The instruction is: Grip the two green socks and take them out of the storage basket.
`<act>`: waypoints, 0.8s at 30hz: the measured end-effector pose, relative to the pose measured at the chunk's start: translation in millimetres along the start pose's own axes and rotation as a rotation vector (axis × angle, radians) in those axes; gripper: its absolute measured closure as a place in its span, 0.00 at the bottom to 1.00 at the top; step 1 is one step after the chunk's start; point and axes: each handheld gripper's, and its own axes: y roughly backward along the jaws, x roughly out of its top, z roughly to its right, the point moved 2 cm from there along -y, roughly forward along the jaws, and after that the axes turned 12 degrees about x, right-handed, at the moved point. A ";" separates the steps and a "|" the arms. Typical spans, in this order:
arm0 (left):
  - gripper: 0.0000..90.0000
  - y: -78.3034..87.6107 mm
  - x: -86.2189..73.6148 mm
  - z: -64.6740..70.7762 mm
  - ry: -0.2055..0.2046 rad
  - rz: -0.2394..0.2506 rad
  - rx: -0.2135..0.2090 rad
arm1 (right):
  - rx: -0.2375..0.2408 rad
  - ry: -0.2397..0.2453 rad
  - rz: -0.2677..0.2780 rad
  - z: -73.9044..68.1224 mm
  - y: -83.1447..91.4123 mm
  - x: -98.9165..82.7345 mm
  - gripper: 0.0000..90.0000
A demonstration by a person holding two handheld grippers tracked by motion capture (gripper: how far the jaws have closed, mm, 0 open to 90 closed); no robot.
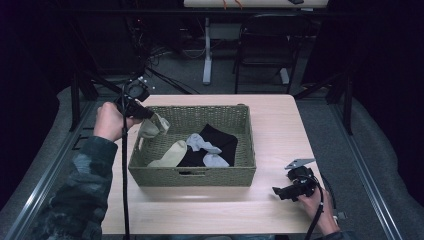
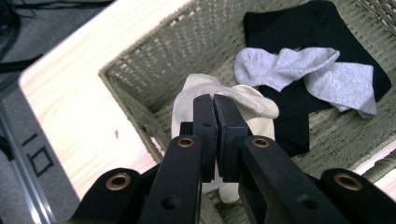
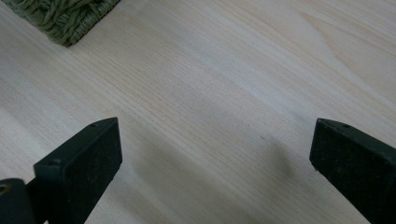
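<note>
My left tool [image 1: 150, 114] holds a cream sock [image 1: 153, 126] clamped between its closed jaws, at the far left corner of the woven basket [image 1: 192, 176]. In the left gripper view the jaws meet over a fold of the cream sock [image 2: 224, 100], and the rest of the fabric hangs below them, over the basket's left wall [image 2: 140, 70]. I judge this sock lifted clear of the basket floor but not yet carried out over the tabletop [image 1: 280, 125]; the removal of this first item is in progress.

Remaining in the basket, from left to right:
- a second cream sock [image 1: 170, 155], lying against the near left wall;
- a black garment [image 1: 220, 140], spread across the middle;
- two grey socks [image 1: 205, 146], lying on top of the black garment, just right of the second cream sock.

No sock lies on the tabletop outside the basket, so I judge most of the work still ahead.

My right tool [image 1: 286, 192] rests on the tabletop near the basket's near right corner, well apart from the socks. Its jaws stand wide and hold nothing; in the right gripper view bare wood [image 3: 210, 93] lies between them.
</note>
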 end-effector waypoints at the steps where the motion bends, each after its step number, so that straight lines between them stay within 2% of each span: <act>1: 0.98 2.2 1.2 -0.7 0.002 0.008 0.005 | 0.001 0.000 0.000 0.0 0.0 0.0 0.02; 4: 0.98 8.4 4.5 -3.4 0.005 0.017 0.013 | 0.000 -0.003 0.003 0.0 -0.5 0.0 0.02; 6: 0.98 13.3 6.9 -5.9 0.009 0.027 0.036 | 0.004 -0.002 0.000 -0.1 -0.4 0.1 0.02; 11: 0.98 23.2 9.1 -13.3 0.020 0.046 0.046 | 0.007 0.003 -0.002 -0.7 -0.3 1.0 0.02; 13: 0.98 27.5 8.6 -17.0 0.026 0.052 0.054 | -0.005 0.010 -0.013 -0.3 0.0 1.0 0.02; 18: 0.98 35.0 6.3 -24.2 0.042 0.064 0.070 | 0.007 0.005 -0.010 0.2 -0.8 1.1 0.02; 24: 0.98 42.8 -3.7 -39.2 0.071 0.066 0.092 | 0.001 0.001 -0.004 -0.4 -0.8 0.1 0.02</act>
